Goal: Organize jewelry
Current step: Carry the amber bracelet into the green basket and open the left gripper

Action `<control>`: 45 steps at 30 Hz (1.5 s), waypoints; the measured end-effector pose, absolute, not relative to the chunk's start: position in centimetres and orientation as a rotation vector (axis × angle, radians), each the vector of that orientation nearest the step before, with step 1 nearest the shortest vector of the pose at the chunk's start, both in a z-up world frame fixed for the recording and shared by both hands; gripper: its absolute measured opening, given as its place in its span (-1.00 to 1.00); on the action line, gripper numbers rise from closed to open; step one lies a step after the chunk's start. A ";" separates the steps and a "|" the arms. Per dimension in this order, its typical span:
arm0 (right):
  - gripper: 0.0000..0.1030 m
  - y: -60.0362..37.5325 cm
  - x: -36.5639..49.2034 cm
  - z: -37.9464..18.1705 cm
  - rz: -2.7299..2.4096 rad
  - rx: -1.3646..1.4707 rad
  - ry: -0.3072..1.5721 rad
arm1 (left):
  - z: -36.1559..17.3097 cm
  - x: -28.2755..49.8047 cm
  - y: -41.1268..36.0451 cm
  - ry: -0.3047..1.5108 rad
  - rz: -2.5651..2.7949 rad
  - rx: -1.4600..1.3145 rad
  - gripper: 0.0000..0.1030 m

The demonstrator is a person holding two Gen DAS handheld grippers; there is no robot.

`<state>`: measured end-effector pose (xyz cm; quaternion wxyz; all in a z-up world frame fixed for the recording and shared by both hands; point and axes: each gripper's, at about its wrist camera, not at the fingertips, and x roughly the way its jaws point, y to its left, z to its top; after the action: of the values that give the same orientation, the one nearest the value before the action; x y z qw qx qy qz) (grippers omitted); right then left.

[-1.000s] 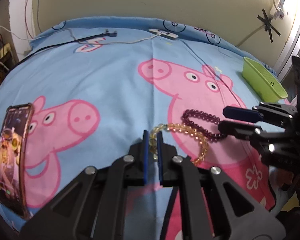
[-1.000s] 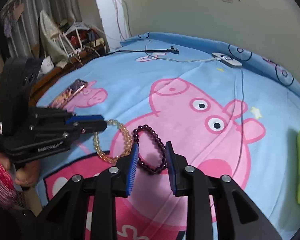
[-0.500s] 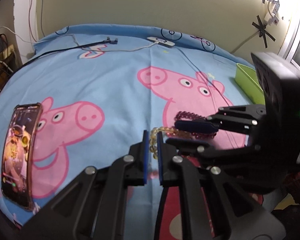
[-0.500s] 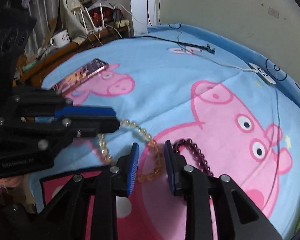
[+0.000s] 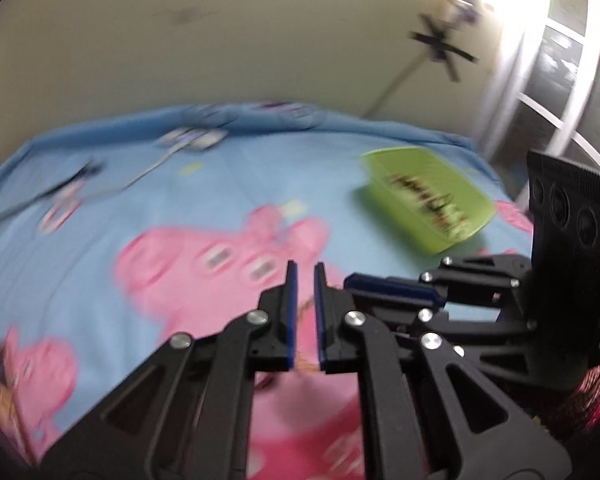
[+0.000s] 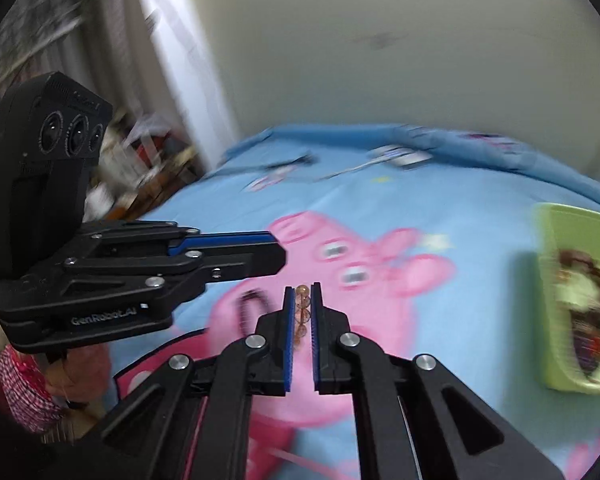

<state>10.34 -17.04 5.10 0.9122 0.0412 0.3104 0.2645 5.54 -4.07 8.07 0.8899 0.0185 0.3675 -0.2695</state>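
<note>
The right gripper (image 6: 301, 296) has its fingers clamped on the amber bead bracelet (image 6: 301, 312), which is lifted clear of the bed (image 6: 228, 208); the left gripper (image 5: 302, 280) has its fingers nearly closed, and an amber strand (image 5: 307, 303) shows low in the gap, though blur hides whether it is pinched. This looks like the carrying step — the green tray (image 6: 548, 240), already holding jewelry, sits to the right. The dark bead bracelet (image 6: 252, 300) lies on the bed, so the next move calls for carrying the amber one over the tray's rim and letting go.

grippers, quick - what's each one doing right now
left gripper: shut on the amber bead bracelet.
right gripper: shut on the same amber bead bracelet.
</note>
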 end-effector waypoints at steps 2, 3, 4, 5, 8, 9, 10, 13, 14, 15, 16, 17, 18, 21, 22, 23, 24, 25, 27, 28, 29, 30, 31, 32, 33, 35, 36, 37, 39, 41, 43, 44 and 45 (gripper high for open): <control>-1.00 -20.4 10.2 6.0 0.472 0.126 0.603 | 9.1 6.9 -8.1 0.741 -0.624 0.082 -0.86; -1.00 -22.7 10.1 6.6 0.431 0.161 0.582 | 9.5 7.4 -9.3 0.734 -0.644 0.086 -0.86; -1.00 -24.3 9.9 7.1 0.409 0.188 0.567 | 10.1 8.1 -10.6 0.732 -0.669 0.079 -0.86; -1.00 -26.4 9.7 7.7 0.382 0.221 0.544 | 10.4 8.5 -11.3 0.735 -0.683 0.071 -0.86; -1.00 -30.4 9.2 8.7 0.331 0.273 0.506 | 11.6 9.1 -13.9 0.700 -0.731 0.086 -0.86; -1.00 -31.8 9.1 9.0 0.319 0.294 0.495 | 11.7 9.1 -14.5 0.693 -0.741 0.098 -0.86; -1.00 -32.8 9.0 9.2 0.306 0.304 0.489 | 11.7 9.1 -15.3 0.690 -0.754 0.115 -0.86; -1.00 -35.0 9.0 9.6 0.280 0.337 0.483 | 12.0 9.2 -16.4 0.686 -0.760 0.136 -0.86; -1.00 -35.5 9.0 9.6 0.279 0.340 0.481 | 12.0 9.3 -16.1 0.689 -0.763 0.128 -0.86; -1.00 -35.8 8.8 9.7 0.276 0.338 0.476 | 12.2 9.5 -15.7 0.689 -0.756 0.121 -0.86; -1.00 -36.0 8.7 9.8 0.272 0.334 0.473 | 12.3 9.8 -15.2 0.689 -0.743 0.118 -0.86; -1.00 -36.4 8.8 9.8 0.269 0.329 0.475 | 12.4 10.1 -14.9 0.696 -0.731 0.113 -0.85; -1.00 -36.1 8.8 9.9 0.264 0.323 0.477 | 12.4 10.3 -14.9 0.705 -0.724 0.109 -0.86; -1.00 -36.6 9.9 9.8 0.243 0.317 0.491 | 12.4 10.8 -15.6 0.726 -0.730 0.104 -0.85; -1.00 -36.9 10.4 9.6 0.243 0.329 0.503 | 12.4 10.8 -16.2 0.725 -0.737 0.110 -0.85; -1.00 -37.1 10.9 9.3 0.241 0.337 0.513 | 12.2 11.0 -17.2 0.729 -0.754 0.119 -0.85; -1.00 -37.2 11.5 9.0 0.238 0.345 0.528 | 12.1 11.2 -18.1 0.738 -0.772 0.120 -0.85; -1.00 -37.3 12.1 8.7 0.236 0.348 0.542 | 11.7 11.6 -19.2 0.752 -0.792 0.125 -0.85; -1.00 -37.5 13.4 7.9 0.230 0.356 0.570 | 10.5 12.7 -21.7 0.776 -0.791 0.150 -0.85; -1.00 -37.6 14.0 7.5 0.218 0.348 0.584 | 9.7 13.5 -22.9 0.799 -0.788 0.157 -0.85; -1.00 -37.8 14.7 7.1 0.188 0.334 0.606 | 8.3 14.6 -24.6 0.841 -0.779 0.173 -0.85; -1.00 -38.1 15.4 6.6 0.130 0.316 0.629 | 7.3 15.3 -25.7 0.871 -0.756 0.195 -0.85; -1.00 -38.5 15.7 6.4 0.079 0.300 0.635 | 6.1 16.0 -26.7 0.905 -0.721 0.226 -0.85; -1.00 -39.0 15.3 6.4 0.034 0.298 0.625 | 5.5 16.4 -27.3 0.925 -0.702 0.238 -0.85; -1.00 -39.2 14.6 6.6 0.027 0.313 0.610 | 5.0 16.9 -27.3 0.949 -0.690 0.231 -0.85; -1.00 -39.6 13.2 7.3 0.041 0.350 0.563 | 5.6 17.1 -25.9 0.953 -0.700 0.181 -0.85; -1.00 -39.5 12.0 7.9 0.043 0.352 0.529 | 6.5 16.9 -24.4 0.928 -0.707 0.151 -0.85; -1.00 -39.3 11.1 8.3 0.047 0.353 0.503 | 7.4 16.5 -22.7 0.904 -0.706 0.132 -0.85; -1.00 -38.6 9.9 9.0 0.095 0.373 0.471 | 9.0 15.8 -18.6 0.859 -0.696 0.089 -0.85; -1.00 -37.3 9.2 9.6 0.173 0.391 0.450 | 10.0 14.9 -13.8 0.825 -0.655 0.044 -0.85; -1.00 -34.8 9.0 9.4 0.277 0.388 0.457 | 10.3 13.8 -8.2 0.797 -0.591 -0.002 -0.85; -1.00 -33.4 9.1 9.1 0.322 0.377 0.475 | 10.0 13.5 -5.6 0.794 -0.551 -0.016 -0.85; -1.00 -31.4 9.5 8.5 0.375 0.358 0.511 | 9.5 12.8 -2.6 0.795 -0.491 -0.030 -0.85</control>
<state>9.47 -31.40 8.50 0.9344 0.1751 0.2501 0.1835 12.79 -2.61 9.51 0.8927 -0.0143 0.3832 -0.2366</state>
